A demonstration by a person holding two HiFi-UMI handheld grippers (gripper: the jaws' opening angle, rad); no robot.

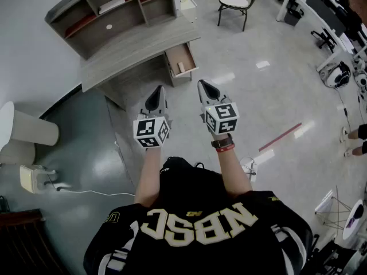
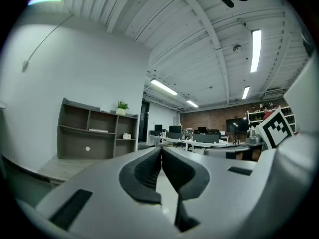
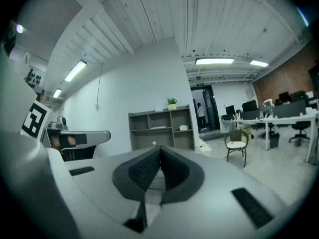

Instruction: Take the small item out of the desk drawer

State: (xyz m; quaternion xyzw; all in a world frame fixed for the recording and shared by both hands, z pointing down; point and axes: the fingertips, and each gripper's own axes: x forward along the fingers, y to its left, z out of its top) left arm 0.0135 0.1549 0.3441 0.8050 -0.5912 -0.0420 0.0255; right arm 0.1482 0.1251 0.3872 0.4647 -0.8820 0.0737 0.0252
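Small item [image 1: 181, 67] is sitting inside the open drawer [image 1: 184, 52], a pale little piece resting on the tan wooden bottom near the front panel, too tiny from up here to make out its exact shape. That drawer is jutting out from the right end of the grey wood-grain desk [image 1: 132, 42], whose top has a curved front edge, and a boxy open shelf unit [image 1: 114, 7] in the same grey finish is standing on the desk against the wall.

Both claws are hanging well short of the drawer, out over the glossy pale floor [image 1: 269, 96]. The left claw [image 1: 159, 89] is pointing up towards the desk with its ribbed black pads pressing flat together, nothing between them. The right claw [image 1: 202, 83] is looking just the same: rubbery dark pads meeting along one line, smooth grey shells either side, nothing in its grip. The two are running side by side, close but apart.

Behind each one, a white cube [image 1: 152, 132] with black square markers is facing the head camera, and a dark watch [image 1: 222, 143] with a red band is showing on the right wrist. Off to the right, a round-backed chair [image 1: 235, 2] with a light seat cushion is standing on thin black legs.
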